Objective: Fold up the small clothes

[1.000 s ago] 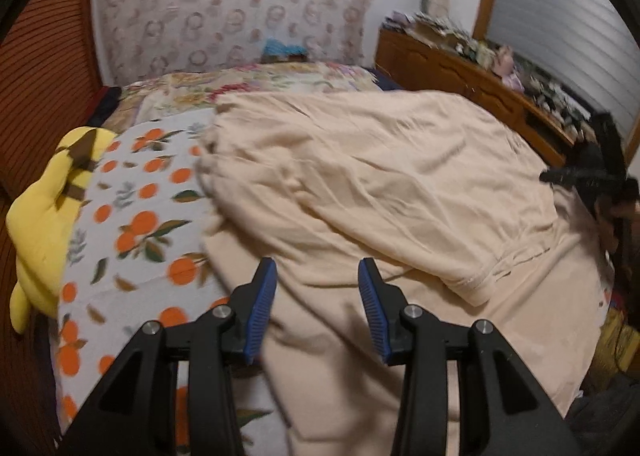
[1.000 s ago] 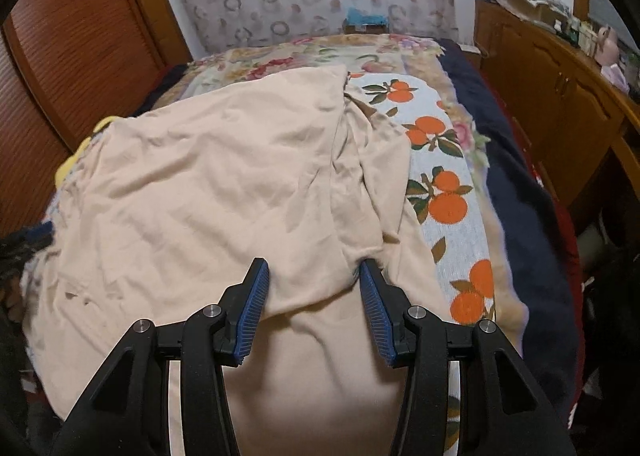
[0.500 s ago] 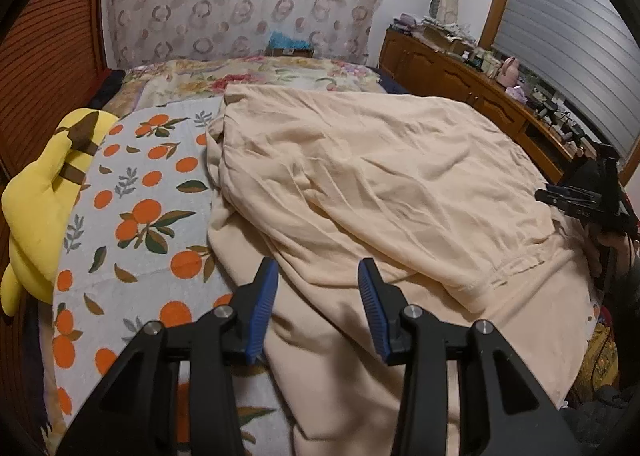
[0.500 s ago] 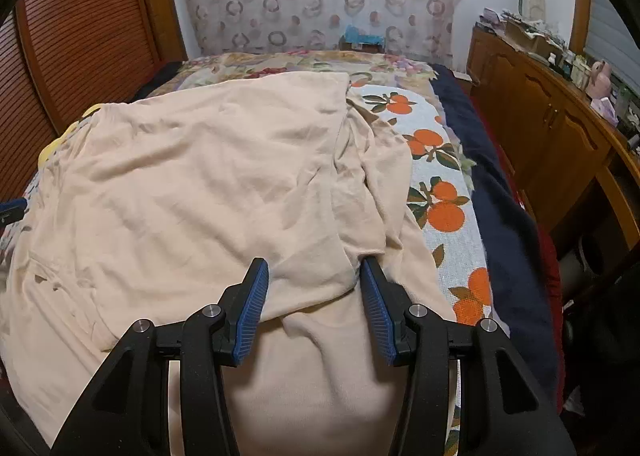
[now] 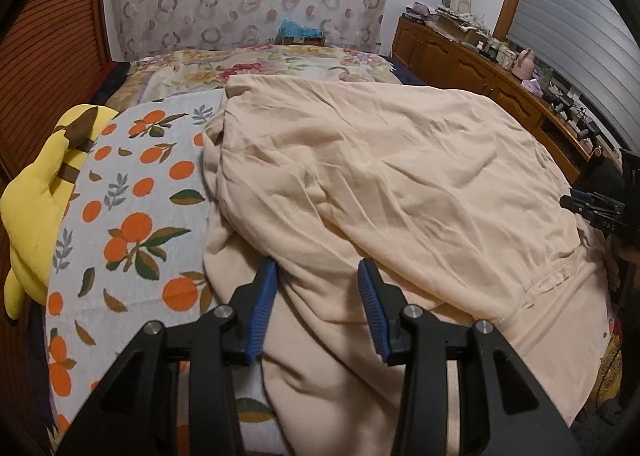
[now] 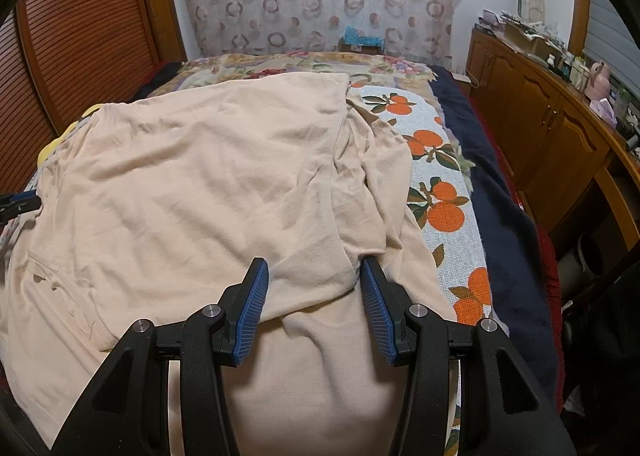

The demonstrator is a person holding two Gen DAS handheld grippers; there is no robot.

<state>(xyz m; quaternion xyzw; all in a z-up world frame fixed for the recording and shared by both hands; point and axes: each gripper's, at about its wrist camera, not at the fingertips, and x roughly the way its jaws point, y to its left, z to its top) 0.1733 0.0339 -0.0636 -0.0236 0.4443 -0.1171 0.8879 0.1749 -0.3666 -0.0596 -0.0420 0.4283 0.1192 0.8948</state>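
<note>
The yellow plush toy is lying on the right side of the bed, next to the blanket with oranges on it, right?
Not quite. The plush lies on the left side of the bed, as the left wrist view shows. It is indeed next to the orange-print blanket.

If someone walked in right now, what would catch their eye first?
Probably the big peach garment spread rumpled across the bed, with both grippers' blue pads poised open over its near edge. Next, the orange-print blanket beneath it, and the yellow plush toy at that blanket's outer edge in the left view.
</note>
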